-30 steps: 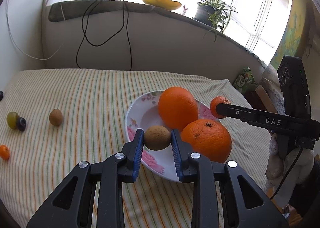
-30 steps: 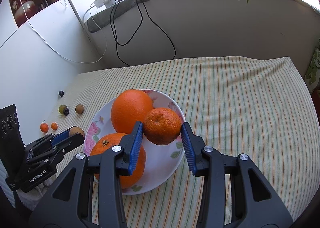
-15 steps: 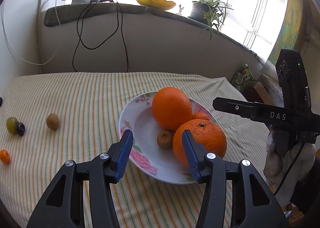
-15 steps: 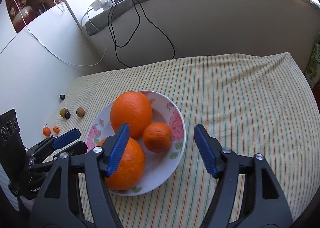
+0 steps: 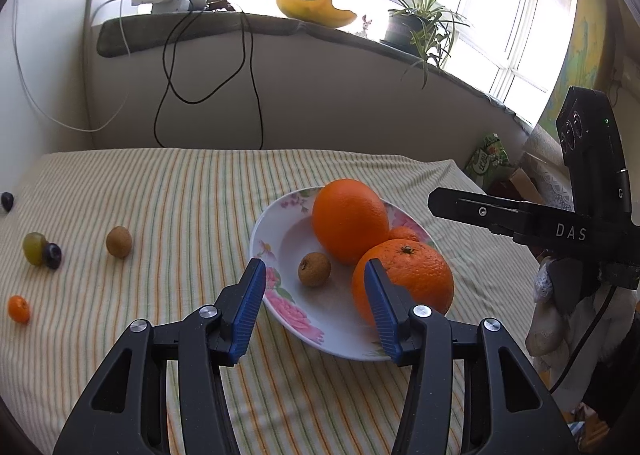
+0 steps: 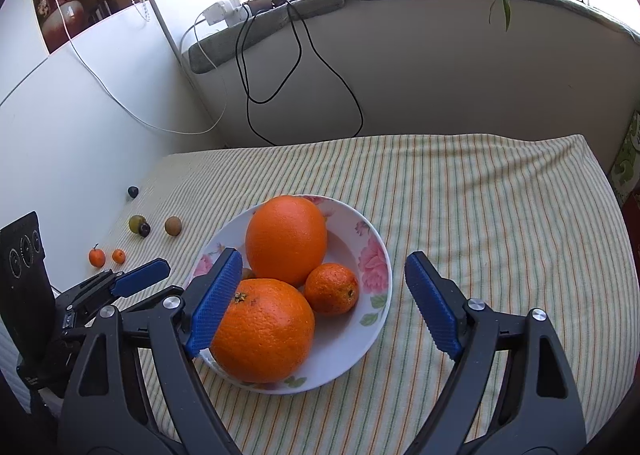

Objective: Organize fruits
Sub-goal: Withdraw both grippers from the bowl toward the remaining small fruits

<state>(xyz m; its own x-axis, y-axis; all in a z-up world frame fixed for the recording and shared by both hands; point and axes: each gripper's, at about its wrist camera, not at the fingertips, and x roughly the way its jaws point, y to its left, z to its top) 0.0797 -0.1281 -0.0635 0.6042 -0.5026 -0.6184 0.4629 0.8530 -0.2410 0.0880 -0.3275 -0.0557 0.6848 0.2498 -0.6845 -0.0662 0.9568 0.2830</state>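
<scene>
Floral plate (image 6: 374, 255) near the middle of the striped surface (image 6: 480, 195), holding two large oranges (image 6: 286, 239), a small mandarin (image 6: 331, 288) and a brown kiwi-like fruit (image 5: 314, 269). Left gripper (image 5: 314, 305) partly open, nothing between the blue pads, just short of the plate's near rim. Right gripper (image 6: 324, 305) opening wide, jaws either side of the plate's fruit, pressing on none. Near the left edge of the surface: another brown fruit (image 5: 119, 242), a green grape (image 5: 34, 248) touching a dark one (image 5: 53, 255), a tiny orange fruit (image 5: 19, 309), a lone dark berry (image 5: 7, 200).
</scene>
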